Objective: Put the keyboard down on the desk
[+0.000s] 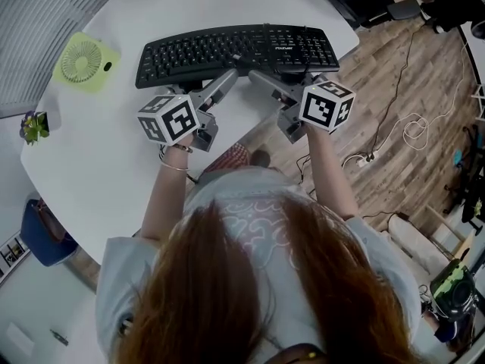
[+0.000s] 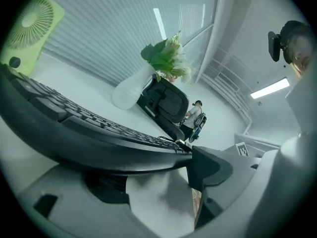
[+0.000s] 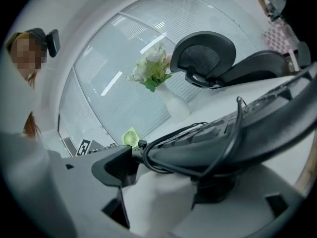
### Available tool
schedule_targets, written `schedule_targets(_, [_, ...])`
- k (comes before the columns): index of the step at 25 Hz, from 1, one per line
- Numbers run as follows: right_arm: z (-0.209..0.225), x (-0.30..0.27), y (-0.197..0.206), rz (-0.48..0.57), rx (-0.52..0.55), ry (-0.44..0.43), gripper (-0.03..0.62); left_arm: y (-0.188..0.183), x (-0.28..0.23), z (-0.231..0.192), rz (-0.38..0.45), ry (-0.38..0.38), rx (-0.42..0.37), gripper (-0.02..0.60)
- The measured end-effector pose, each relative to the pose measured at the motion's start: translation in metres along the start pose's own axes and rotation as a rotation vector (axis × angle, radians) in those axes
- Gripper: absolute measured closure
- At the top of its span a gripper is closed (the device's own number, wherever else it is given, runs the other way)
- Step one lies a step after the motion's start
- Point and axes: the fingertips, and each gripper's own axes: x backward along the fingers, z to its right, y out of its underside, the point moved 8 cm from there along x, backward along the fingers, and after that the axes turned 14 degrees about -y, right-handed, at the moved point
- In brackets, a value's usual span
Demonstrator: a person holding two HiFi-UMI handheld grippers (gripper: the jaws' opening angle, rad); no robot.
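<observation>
Centrally, a black keyboard (image 1: 236, 54) is sitting over the near part of a white, rounded surface (image 1: 106, 180), its long side facing the person. No view is showing whether it is resting on the surface or hanging just above it.

Both tools are meeting at the middle of the keyboard's near long edge. The left tool (image 2: 158, 176) is clamping that edge, its two jaws closed on it, one on each face of the board. The right tool (image 3: 166, 178) is gripping the same edge just beside it in the same way, one jaw on each face. A thin black cable (image 3: 238, 133) is looping over the keyboard's edge close to the right tool's jaws.

Moving outward, a small lime-green fan (image 1: 85, 61) is lying on the surface near the keyboard's left end, not touching it. Farther back on the surface, a white vase (image 2: 130, 89) is holding pale flowers and green leaves, and a black office chair (image 3: 208, 58) is standing just behind it. A small potted plant (image 1: 32, 126) is showing at the surface's left rim.

To the right of the surface, a wooden floor (image 1: 394, 67) is carrying loose cords (image 1: 413, 131). The person (image 1: 250, 279), seen from above, is filling the lower part of the head view with long reddish hair and a pale shirt, both forearms reaching forward to the tools.
</observation>
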Motion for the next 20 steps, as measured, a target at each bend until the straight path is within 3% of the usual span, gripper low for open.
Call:
schedule_targets(4, [-0.002,0.0001,0.0021,-0.016,0.04,0.007,0.218,0.0014,0.0035,0.0005,-0.011,0.023,-0.048,0.227])
schedule_targets(7, [-0.0005,0.0022,0.0019,-0.006,0.043,0.009,0.218,0.005,0.004,0.0045,-0.021,0.004,-0.163,0.227])
schedule_targets(9, [-0.0001,0.0037,0.0026,0.004,0.054,0.024,0.218,0.0082,0.0034,0.0059,-0.023,-0.013,-0.197,0.229])
schedule_targets(20, [-0.007,0.0053,0.0078,-0.011,0.121,0.054,0.238,0.0076,0.0088,0.0084,0.025,-0.041,-0.122,0.229])
